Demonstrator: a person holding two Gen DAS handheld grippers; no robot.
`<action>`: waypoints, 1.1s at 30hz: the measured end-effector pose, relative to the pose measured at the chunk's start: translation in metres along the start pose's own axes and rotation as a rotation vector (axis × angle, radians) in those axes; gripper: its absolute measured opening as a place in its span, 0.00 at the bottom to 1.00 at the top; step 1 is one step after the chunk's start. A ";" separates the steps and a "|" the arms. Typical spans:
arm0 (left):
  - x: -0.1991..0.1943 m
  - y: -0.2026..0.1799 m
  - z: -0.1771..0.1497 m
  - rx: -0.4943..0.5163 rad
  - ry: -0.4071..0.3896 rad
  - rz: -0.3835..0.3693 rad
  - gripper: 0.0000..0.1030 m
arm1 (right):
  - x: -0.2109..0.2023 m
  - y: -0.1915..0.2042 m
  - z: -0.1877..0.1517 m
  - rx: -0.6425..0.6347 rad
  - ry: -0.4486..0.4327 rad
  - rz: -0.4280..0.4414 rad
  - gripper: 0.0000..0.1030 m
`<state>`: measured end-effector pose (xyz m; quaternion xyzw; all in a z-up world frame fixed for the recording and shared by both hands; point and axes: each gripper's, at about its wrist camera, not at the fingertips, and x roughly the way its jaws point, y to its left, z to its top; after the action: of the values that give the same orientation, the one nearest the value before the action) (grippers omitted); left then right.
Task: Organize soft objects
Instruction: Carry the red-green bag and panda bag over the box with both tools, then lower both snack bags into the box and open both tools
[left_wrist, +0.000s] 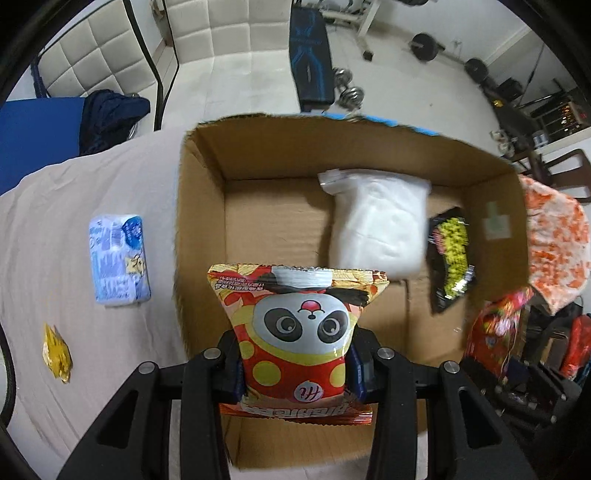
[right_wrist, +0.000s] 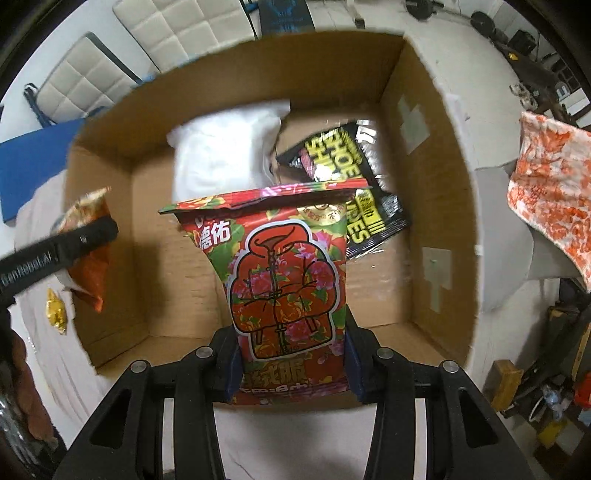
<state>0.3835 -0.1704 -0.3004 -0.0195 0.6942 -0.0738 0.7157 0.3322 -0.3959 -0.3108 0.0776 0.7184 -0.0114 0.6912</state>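
My left gripper (left_wrist: 295, 365) is shut on a panda snack pack (left_wrist: 301, 325) and holds it over the near left part of an open cardboard box (left_wrist: 201, 206). My right gripper (right_wrist: 291, 354) is shut on a red floral pack (right_wrist: 284, 266) and holds it over the same box (right_wrist: 436, 206). Inside the box lie a white soft bag (left_wrist: 376, 225) and a black and yellow pack (left_wrist: 452, 258); both also show in the right wrist view, the white bag (right_wrist: 221, 155) and the black pack (right_wrist: 343, 155). The left gripper with its pack shows at the left (right_wrist: 88, 236).
The box stands on a bed with a pale sheet (left_wrist: 48, 240). A blue tissue pack (left_wrist: 118, 254) and a small yellow wrapper (left_wrist: 57, 352) lie left of the box. An orange and white cloth (left_wrist: 554, 240) hangs to the right. Chairs and gym gear stand behind.
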 end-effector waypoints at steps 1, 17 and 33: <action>0.007 0.000 0.005 -0.004 0.011 0.010 0.37 | 0.008 0.001 0.003 -0.005 0.015 -0.006 0.45; 0.058 -0.005 0.045 0.001 0.121 0.082 0.39 | 0.066 -0.019 0.011 0.007 0.130 -0.090 0.46; 0.029 -0.011 0.038 0.001 0.078 0.044 0.90 | 0.030 -0.006 0.003 -0.025 0.058 -0.091 0.81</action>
<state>0.4215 -0.1877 -0.3269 -0.0010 0.7218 -0.0592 0.6896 0.3331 -0.3988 -0.3410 0.0368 0.7411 -0.0316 0.6696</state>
